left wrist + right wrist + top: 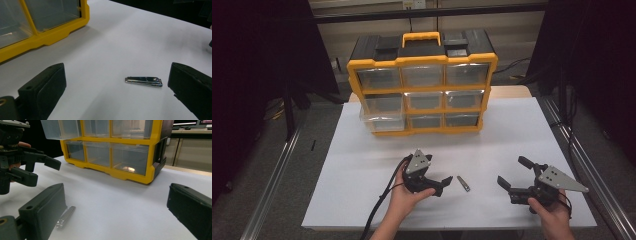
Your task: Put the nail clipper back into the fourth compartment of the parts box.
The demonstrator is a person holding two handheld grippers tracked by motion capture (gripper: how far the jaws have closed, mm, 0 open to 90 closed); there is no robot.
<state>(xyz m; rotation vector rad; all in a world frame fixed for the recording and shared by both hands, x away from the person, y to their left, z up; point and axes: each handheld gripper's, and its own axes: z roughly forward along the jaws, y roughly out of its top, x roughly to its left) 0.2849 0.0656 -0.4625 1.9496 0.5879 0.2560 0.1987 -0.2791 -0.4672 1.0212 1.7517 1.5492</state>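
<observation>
Clipper (143,81) flat on table (512,135) | between left tool (436,184) jaws, untouched | both tools spread wide, right tool (512,175) empty

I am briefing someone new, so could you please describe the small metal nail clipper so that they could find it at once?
Start at the yellow and black drawer cabinet at the back of the white table. Come forward to the gap between the left gripper and the right gripper. The small shiny silver nail clipper lies flat there, the lone loose metal item.
</observation>
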